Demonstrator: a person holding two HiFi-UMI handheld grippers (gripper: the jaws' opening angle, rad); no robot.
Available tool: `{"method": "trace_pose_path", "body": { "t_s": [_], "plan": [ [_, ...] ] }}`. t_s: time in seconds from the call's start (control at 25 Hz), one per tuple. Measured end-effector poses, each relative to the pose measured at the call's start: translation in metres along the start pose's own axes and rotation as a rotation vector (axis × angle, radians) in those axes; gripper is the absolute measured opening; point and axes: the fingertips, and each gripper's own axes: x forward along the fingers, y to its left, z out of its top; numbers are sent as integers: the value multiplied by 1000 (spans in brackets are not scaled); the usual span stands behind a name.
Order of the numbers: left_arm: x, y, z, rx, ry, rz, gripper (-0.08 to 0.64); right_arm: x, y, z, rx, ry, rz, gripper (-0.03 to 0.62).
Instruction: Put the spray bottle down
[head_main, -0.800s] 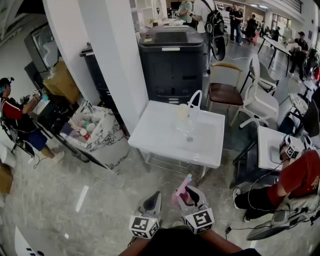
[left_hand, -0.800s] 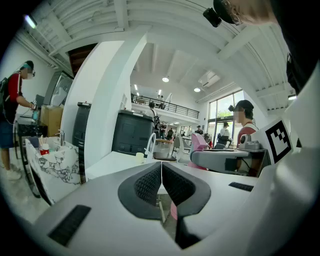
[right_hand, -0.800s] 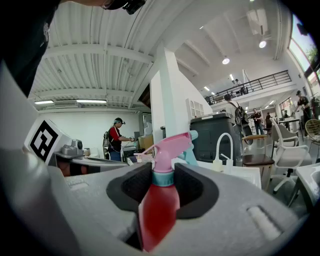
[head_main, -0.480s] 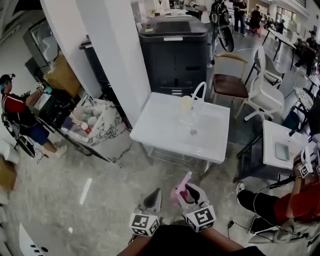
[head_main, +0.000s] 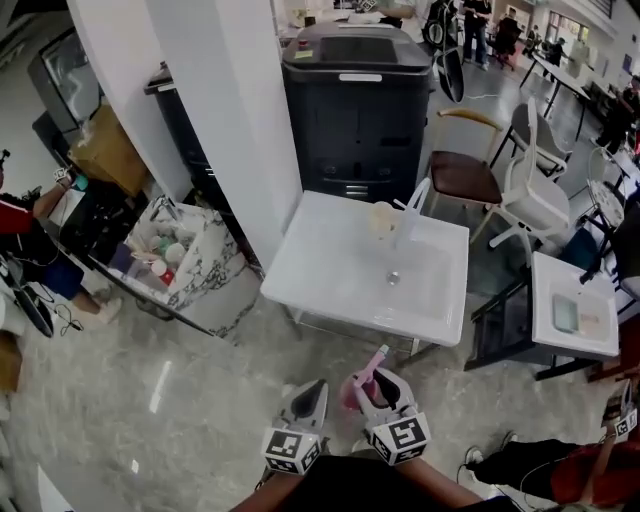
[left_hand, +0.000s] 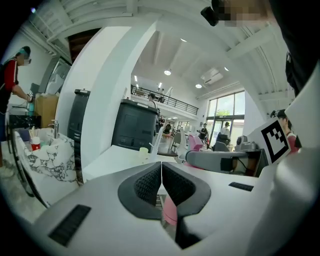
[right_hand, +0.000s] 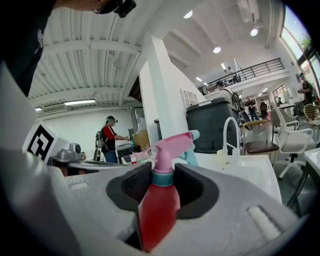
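A spray bottle (right_hand: 159, 200) with a red body, teal collar and pink trigger head stands upright between the jaws of my right gripper (right_hand: 162, 190), which is shut on it. In the head view the right gripper (head_main: 375, 392) hangs low in the middle over the floor, the bottle's pink head (head_main: 366, 370) poking out toward the white sink table (head_main: 330, 285). My left gripper (head_main: 308, 398) sits just left of it. In the left gripper view its black pads (left_hand: 150, 185) meet with nothing between them, and the pink bottle (left_hand: 170, 212) shows behind them.
The sink table carries a white faucet (head_main: 413, 210) and a pale cup (head_main: 381, 220). Behind it stand a large black printer (head_main: 358, 105) and a white pillar (head_main: 225, 110). Chairs (head_main: 520, 190) and a second small table (head_main: 575, 320) are at the right; a cluttered marble-patterned cart (head_main: 175, 260) is left.
The view has shifted: the sink table sits a little nearer and more to the right, and the seated person in red has slid out at the lower right. Both grippers keep their pose.
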Motion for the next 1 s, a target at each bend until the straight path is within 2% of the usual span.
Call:
{"method": "trace_pose_path", "body": {
  "t_s": [0.32, 0.56, 0.76, 1.0],
  "plan": [
    [43, 111, 58, 44, 1, -113, 21, 117, 2, 45, -19, 2, -105, 143],
    [61, 195, 86, 43, 15, -185, 21, 200, 11, 62, -18, 21, -196, 143],
    [80, 235, 99, 21, 23, -244, 21, 249, 10, 72, -4, 25, -259, 143],
    [106, 265, 99, -3, 40, -258, 21, 288, 2, 67, -23, 50, -276, 143]
  ]
}}
